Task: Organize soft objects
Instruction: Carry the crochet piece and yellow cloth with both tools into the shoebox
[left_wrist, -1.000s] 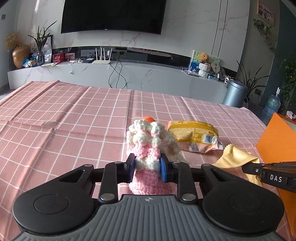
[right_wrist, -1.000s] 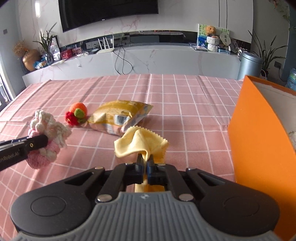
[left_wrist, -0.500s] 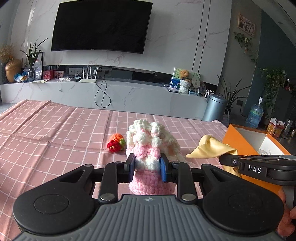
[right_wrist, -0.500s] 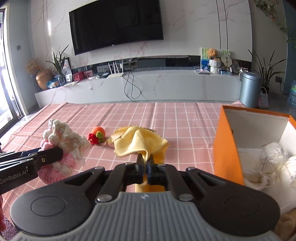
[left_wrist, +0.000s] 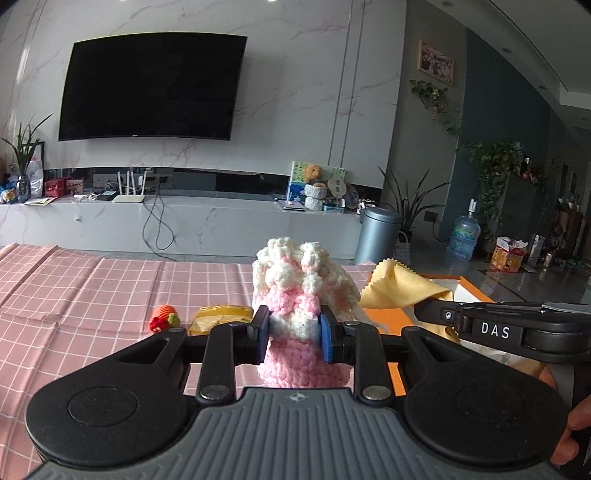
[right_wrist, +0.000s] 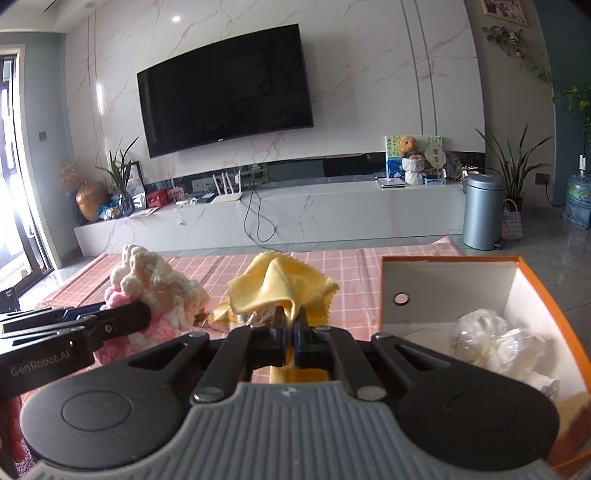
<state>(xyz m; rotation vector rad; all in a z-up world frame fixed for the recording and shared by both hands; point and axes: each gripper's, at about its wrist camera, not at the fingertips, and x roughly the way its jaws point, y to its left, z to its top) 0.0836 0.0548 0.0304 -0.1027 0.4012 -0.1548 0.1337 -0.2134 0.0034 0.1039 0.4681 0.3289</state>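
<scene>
A pink-and-white crochet piece (left_wrist: 299, 317) is clamped between the jaws of the left tool (left_wrist: 294, 329) and held up clear of the bench (left_wrist: 81, 291). A yellow cloth (right_wrist: 280, 288) is pinched tight in the right tool (right_wrist: 290, 329), also lifted, just left of the orange box (right_wrist: 546, 291). The box is open; a white wrapped bundle (right_wrist: 491, 339) is already inside, so part of the sorting looks done. Still left out on the pink checked cloth: a small orange-and-red knitted toy (left_wrist: 163, 318) and a yellow snack bag (left_wrist: 221, 315), near each other. Whether the bag counts as soft cannot be told. Judged stage: mid-task, both held items to be dropped into the box next, the small toy after that.
</scene>
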